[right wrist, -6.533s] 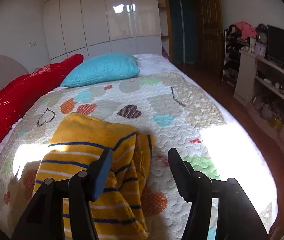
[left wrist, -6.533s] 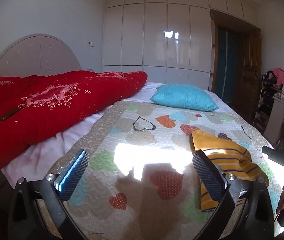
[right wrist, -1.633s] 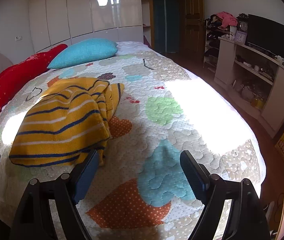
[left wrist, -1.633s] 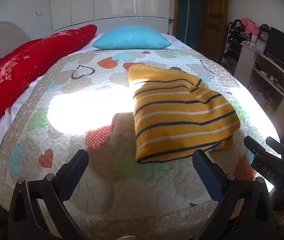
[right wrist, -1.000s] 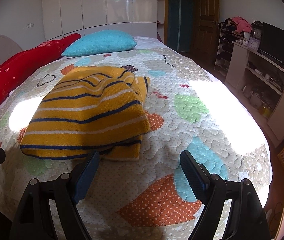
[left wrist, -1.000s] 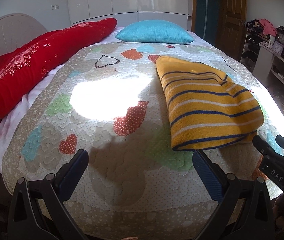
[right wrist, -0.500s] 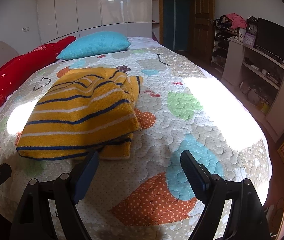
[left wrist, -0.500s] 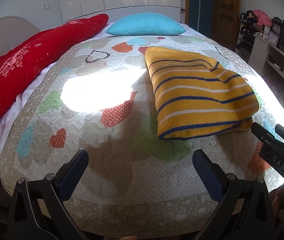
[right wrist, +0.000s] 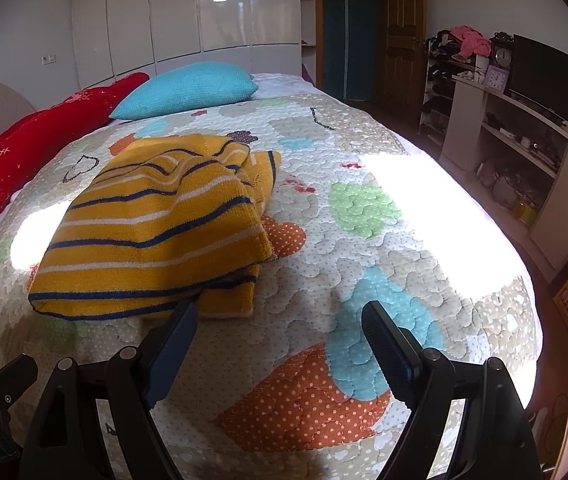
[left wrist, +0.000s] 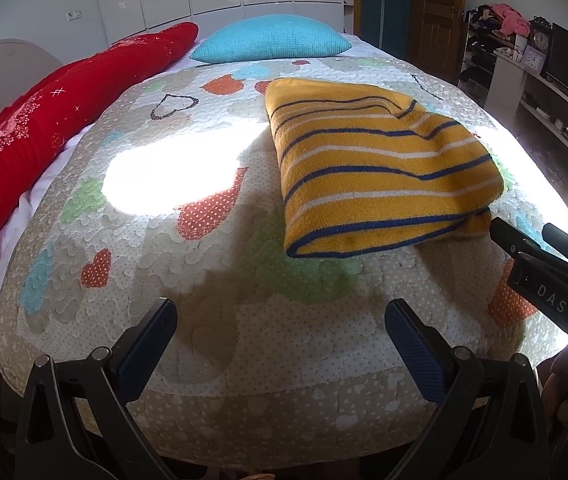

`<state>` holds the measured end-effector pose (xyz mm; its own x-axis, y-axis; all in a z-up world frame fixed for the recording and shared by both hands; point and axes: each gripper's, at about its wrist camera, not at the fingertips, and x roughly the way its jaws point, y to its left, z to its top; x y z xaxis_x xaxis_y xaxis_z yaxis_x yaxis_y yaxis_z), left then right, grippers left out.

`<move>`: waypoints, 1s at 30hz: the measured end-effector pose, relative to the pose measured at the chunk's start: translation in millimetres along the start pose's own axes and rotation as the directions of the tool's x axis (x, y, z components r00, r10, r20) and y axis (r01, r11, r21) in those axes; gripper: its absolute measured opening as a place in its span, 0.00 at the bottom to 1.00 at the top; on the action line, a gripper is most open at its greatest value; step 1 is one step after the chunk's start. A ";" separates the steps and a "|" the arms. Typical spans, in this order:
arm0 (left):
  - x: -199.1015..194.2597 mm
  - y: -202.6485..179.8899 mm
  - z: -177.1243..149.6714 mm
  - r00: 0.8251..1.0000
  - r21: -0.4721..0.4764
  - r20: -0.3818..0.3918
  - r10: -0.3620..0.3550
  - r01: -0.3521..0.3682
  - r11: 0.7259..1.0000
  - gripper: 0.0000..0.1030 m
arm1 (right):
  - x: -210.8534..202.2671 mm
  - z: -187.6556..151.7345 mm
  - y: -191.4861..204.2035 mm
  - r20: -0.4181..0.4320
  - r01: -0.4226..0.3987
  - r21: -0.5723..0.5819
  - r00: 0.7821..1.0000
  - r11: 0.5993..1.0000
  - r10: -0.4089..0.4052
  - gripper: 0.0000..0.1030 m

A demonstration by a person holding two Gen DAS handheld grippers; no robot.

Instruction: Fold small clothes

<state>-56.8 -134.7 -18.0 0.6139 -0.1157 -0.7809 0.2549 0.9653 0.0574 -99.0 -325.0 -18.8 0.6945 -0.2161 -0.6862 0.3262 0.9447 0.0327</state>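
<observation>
Quilted bedspread (left wrist: pixel 212 272) — folded striped sweater (left wrist: pixel 371 168)

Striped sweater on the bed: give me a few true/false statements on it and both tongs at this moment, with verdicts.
1. The yellow striped sweater lies folded on the quilt. True.
2. The right tongs are shut on the sweater's hem. False: they are open and empty, short of the sweater's near edge.
3. The left tongs are open with only quilt between them. True.
4. The sweater rests on the blue pillow. False: the pillow lies farther up the bed, apart from the sweater.
5. A red blanket lies along the bed's left side. True.
</observation>
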 end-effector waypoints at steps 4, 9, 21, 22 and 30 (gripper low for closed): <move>1.4 0.0 -0.7 1.000 -0.003 -0.008 -0.006 0.006 1.000 1.00 | -1.1 -0.7 -1.8 0.002 0.001 0.007 1.000 1.000 -0.001 0.85; 3.8 0.6 -2.2 1.000 -0.005 -0.022 -0.011 0.010 1.000 1.00 | -1.3 -0.3 -1.1 0.002 -0.001 0.003 1.000 1.000 0.001 0.86; 7.1 2.0 -4.1 0.999 -0.007 -0.033 -0.017 0.016 1.000 1.00 | -2.0 -0.1 1.9 0.006 -0.008 -0.005 1.000 1.000 0.008 0.86; 7.5 1.9 -4.3 0.999 -0.007 -0.033 -0.017 0.017 1.000 1.00 | -2.0 -0.1 1.9 0.006 -0.007 -0.006 1.000 1.000 0.007 0.86; 9.4 1.9 -4.6 0.999 -0.007 -0.042 -0.022 0.022 1.000 1.00 | -2.7 0.3 2.7 0.009 -0.011 -0.006 1.000 1.000 0.012 0.86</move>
<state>-53.9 -132.8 -28.1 0.5762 -0.1270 -0.8074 0.2633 0.9640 0.0363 -99.8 -322.0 -16.6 0.7040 -0.2074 -0.6792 0.3141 0.9487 0.0359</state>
